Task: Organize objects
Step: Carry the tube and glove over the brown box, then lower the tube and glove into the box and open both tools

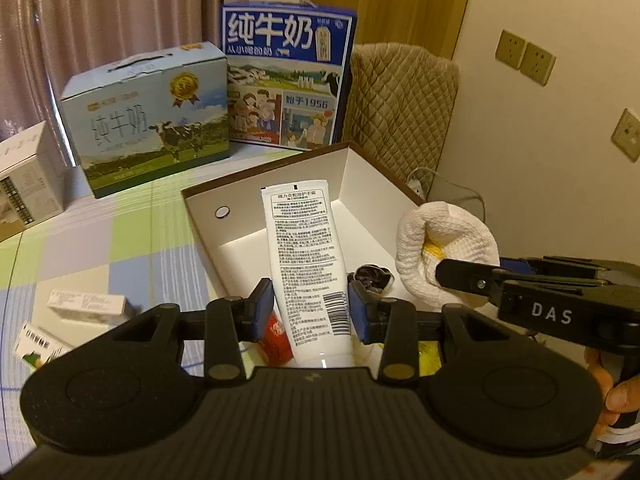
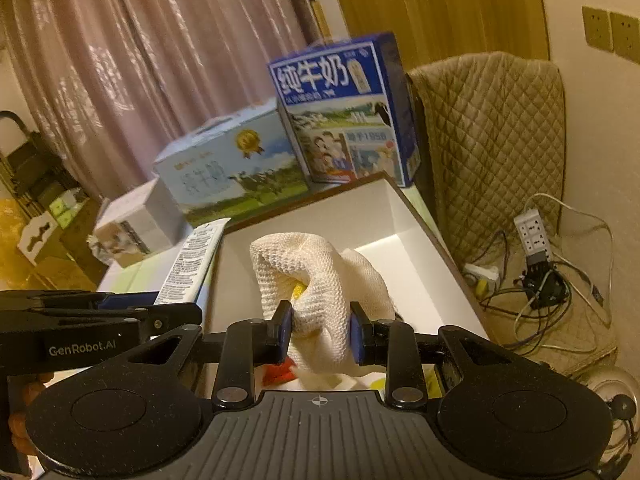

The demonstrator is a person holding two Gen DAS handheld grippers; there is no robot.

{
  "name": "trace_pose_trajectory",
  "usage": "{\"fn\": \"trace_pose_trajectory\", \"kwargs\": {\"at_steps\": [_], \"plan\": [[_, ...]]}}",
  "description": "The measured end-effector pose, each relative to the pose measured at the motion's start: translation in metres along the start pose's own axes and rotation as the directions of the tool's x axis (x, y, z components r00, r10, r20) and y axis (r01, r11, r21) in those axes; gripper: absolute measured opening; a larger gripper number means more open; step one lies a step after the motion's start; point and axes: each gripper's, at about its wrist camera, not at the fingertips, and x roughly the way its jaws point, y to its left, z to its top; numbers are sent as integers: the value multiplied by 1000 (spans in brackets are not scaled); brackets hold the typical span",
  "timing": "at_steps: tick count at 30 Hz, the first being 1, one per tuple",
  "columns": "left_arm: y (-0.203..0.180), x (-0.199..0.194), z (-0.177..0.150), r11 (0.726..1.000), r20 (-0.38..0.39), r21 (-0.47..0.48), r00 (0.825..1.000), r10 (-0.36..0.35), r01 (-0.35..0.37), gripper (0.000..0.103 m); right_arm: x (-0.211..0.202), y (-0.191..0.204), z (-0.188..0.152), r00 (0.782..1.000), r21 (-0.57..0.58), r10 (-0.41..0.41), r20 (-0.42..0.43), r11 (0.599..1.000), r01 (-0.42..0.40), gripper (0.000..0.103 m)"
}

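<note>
left gripper (image 1: pixel 311 307): jaws clamped on white tube (image 1: pixel 306 264), held upright above open white box (image 1: pixel 360 184) | right gripper (image 2: pixel 320 330): jaws pinching rolled white cloth (image 2: pixel 316 276) over box's right side | far edge of counter: two milk cartons (image 1: pixel 156 120)

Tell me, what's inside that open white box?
Inside the white box: a dark crumpled wrapper, something red, something yellow. The held tube and cloth cover the rest.

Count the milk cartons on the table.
2. A light blue milk carton stands behind the white box; a dark blue milk carton stands right of it. Others may be hidden.
</note>
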Motion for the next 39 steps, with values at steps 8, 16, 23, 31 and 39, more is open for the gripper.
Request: {"fn": "trace_pose_trajectory", "kwargs": {"at_steps": [8,16,23,31,39], "plan": [[2,49,22,998,-43,44,998,44,-42,35,48,-16,15,998,-22,-50,-31,999,49,26],[2,80,31,995,-67,71,995,72,-67,35,76,-28,17,995,-15,-79,-60,997,78,26],[1,99,36,994,-72,78,994,82,-77,35,87,-32,21,994,-15,-93,-57,996,92,26],[-1,113,39,994,-76,74,994,81,-76,36,90,-36,23,993,-14,-105,-48,994,104,26],[0,124,39,995,-79,70,994,74,-69,37,92,-38,24,993,-14,-111,-50,994,111,26]]}}
